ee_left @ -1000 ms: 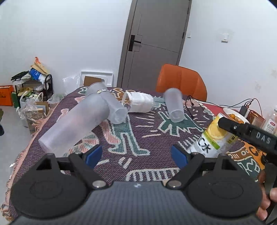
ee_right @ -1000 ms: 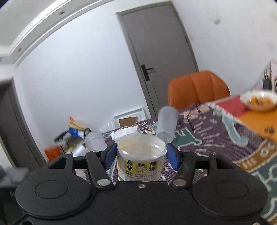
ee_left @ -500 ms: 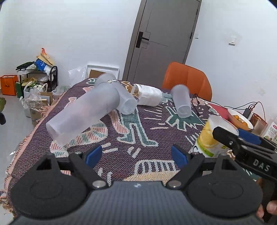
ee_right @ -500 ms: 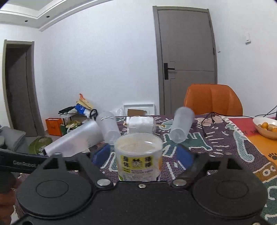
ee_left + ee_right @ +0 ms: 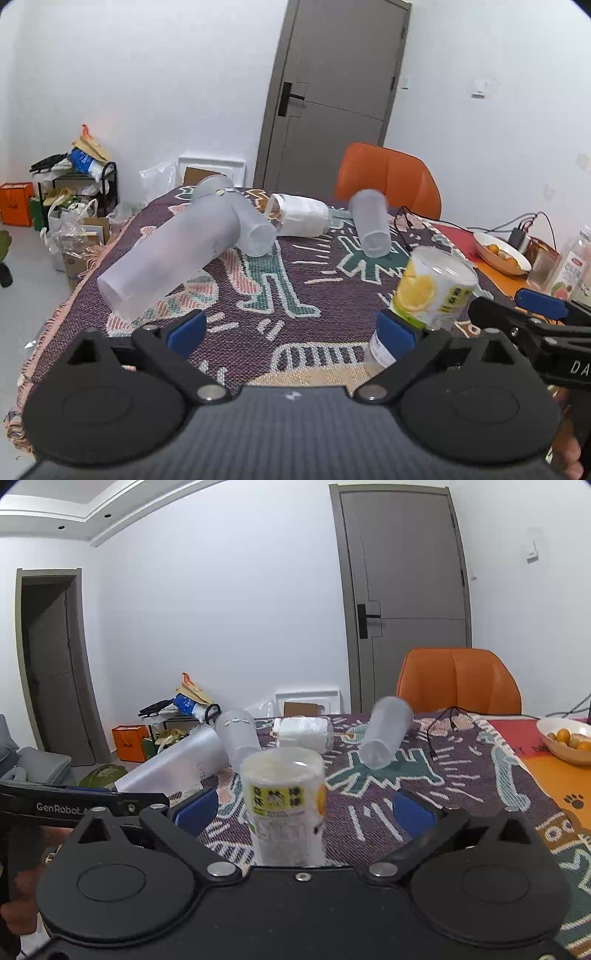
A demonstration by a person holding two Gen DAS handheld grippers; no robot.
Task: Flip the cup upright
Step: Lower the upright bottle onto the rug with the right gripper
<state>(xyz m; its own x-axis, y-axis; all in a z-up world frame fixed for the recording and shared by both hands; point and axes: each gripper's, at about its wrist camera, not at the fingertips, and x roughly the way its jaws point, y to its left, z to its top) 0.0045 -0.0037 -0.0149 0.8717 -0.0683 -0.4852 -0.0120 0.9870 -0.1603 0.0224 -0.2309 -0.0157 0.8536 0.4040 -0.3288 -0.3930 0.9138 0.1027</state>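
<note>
A lemon-printed plastic cup [image 5: 284, 805] with a sealed film top stands upright on the patterned cloth between my right gripper's [image 5: 303, 808] wide-open fingers, which do not touch it. It also shows in the left wrist view [image 5: 428, 291], beside the right gripper's arm. My left gripper [image 5: 291, 328] is open and empty, low over the near table. Three frosted cups lie on their sides: a large one [image 5: 170, 258], one behind it [image 5: 243, 225], one further right [image 5: 369, 225].
A white wrapped cup [image 5: 299, 219] lies on its side at the back. A bowl of oranges [image 5: 502, 254], bottles and cables sit at the right. An orange chair [image 5: 388, 177] stands behind the table. The table's left edge [image 5: 59, 314] drops to a cluttered floor.
My right gripper has opened and let go of the lemon cup, which now stands upright on the cloth. The left gripper has pulled back slightly.
</note>
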